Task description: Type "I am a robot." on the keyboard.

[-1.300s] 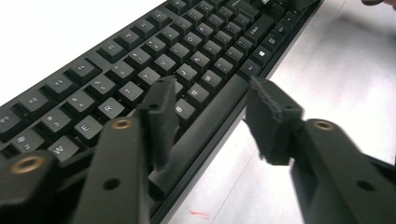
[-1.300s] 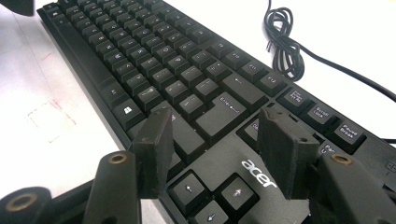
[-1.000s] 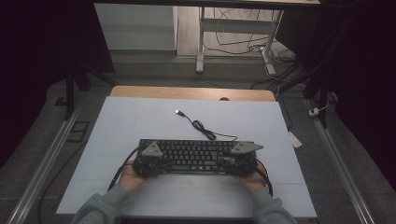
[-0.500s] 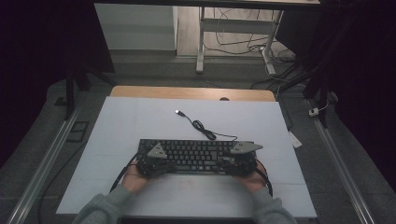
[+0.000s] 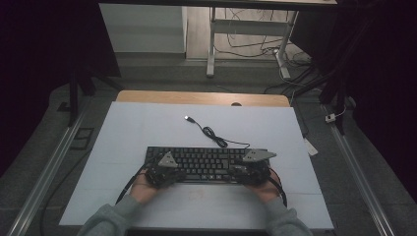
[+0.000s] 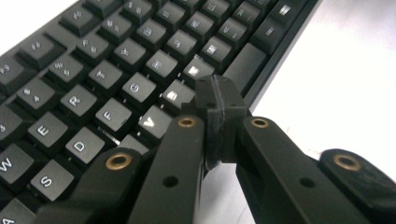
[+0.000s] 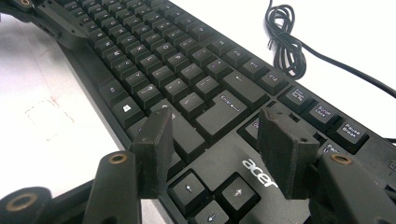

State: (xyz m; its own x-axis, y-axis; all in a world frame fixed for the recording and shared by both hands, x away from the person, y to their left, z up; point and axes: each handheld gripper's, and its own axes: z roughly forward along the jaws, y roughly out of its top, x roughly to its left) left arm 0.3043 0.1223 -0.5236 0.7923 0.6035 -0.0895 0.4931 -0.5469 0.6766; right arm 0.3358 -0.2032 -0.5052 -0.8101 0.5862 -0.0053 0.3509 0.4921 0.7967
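A black Acer keyboard (image 5: pixel 204 163) lies on the white table sheet (image 5: pixel 147 128), near its front edge, with its coiled USB cable (image 5: pixel 212 133) trailing away behind it toward the far side.

The left gripper (image 5: pixel 164 173) sits over the keyboard's left front edge. In the left gripper view its jaws are clenched, pads pressed flat together with nothing between them, and the joined tip (image 6: pixel 219 105) hovers at the bottom key row just beside the V key; whether it touches a key I cannot tell.

The right gripper (image 5: pixel 250 169) sits at the keyboard's right end. Its jaws stand wide apart and grasp nothing, spread above the arrow keys (image 7: pixel 212 191) and the Enter key (image 7: pixel 224 112), with the Acer logo (image 7: pixel 257 170) between them.
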